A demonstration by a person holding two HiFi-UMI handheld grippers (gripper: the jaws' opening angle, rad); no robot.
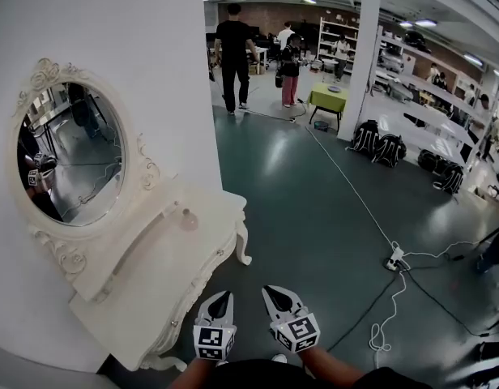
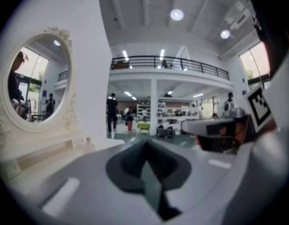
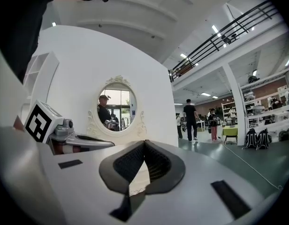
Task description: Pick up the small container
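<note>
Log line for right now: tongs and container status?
left tongs: shut, empty | right tongs: shut, empty | small container: on dressing table, untouched

Left: carved cream counter (image 1: 176, 282) against a white wall (image 1: 152, 39), oval mirror (image 1: 70, 154) above it. Right: glossy grey-green floor (image 1: 298, 217), crossed by a white cable (image 1: 347, 181) ending at a power strip (image 1: 396, 259). Far: green table (image 1: 328, 97), person in black (image 1: 233, 51), black backpacks (image 1: 377, 143) beside a white pillar (image 1: 364, 55).
</note>
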